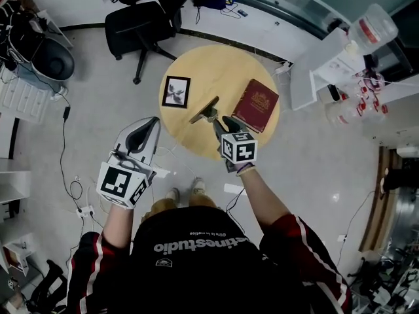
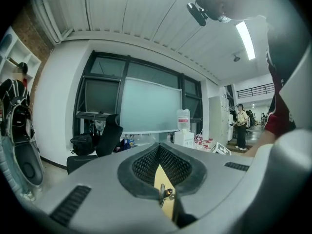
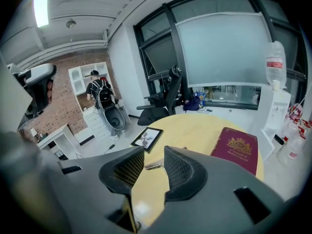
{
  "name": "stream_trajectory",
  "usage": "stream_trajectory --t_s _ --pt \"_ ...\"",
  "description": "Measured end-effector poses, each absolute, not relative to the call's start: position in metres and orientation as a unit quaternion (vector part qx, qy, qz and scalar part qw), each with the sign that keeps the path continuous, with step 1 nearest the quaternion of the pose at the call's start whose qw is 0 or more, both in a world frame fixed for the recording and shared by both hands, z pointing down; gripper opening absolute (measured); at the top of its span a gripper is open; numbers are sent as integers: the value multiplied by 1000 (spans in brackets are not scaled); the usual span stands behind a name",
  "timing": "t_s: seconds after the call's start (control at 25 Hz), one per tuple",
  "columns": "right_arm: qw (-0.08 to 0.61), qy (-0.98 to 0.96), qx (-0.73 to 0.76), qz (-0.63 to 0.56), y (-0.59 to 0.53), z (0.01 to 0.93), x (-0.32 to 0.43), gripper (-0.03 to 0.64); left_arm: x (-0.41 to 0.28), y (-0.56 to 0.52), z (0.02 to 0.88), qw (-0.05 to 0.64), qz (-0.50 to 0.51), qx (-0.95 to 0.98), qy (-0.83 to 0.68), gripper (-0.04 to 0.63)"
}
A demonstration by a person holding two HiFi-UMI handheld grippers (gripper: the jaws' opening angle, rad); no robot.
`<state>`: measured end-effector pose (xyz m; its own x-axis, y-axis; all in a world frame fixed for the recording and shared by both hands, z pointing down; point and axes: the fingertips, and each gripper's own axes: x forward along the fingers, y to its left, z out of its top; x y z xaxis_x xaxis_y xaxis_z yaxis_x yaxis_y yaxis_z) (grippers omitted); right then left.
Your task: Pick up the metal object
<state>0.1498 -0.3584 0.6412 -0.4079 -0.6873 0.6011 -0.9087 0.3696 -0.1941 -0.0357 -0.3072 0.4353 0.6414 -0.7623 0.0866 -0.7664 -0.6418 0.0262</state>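
Hovering over the near rim of the round wooden table [image 1: 216, 70], the right gripper [image 1: 221, 120] points forward and downward. Its jaws stand wide apart and hold nothing. In the right gripper view the metal object [image 3: 153, 165] shows through the gap between the two pads, a little beyond their tips, with no pad touching it.

The metal object [image 1: 204, 110] lies flat on the table top, slightly toward the person from the centre. It sits between the picture frame [image 1: 176, 91] on its left and the red book [image 1: 256, 104] on its right, apart from both. Bare table top surrounds it on all sides.

The book reaches close to the right rim of the table. The picture frame lies near the left rim. Behind the object, the far half of the table top is bare wood up to the edge.

The left gripper [image 1: 152, 124] is held off the table, just beside its left rim, above the pale floor [image 1: 98, 123]. The left gripper view shows its pads pressed together with nothing between them.

An office chair [image 1: 141, 28] stands on the floor beyond the far left of the table, well apart from it.
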Motion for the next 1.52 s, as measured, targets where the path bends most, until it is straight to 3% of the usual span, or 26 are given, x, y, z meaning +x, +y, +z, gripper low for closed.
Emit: stream_trajectory --t_s 0.6,1.52 --pt "242 -743 518 348 -386 749 168 141 -45 -304 481 74 70 886 -453 15" --pt "180 -703 506 465 -423 795 166 165 -45 -310 498 90 103 868 -477 15"
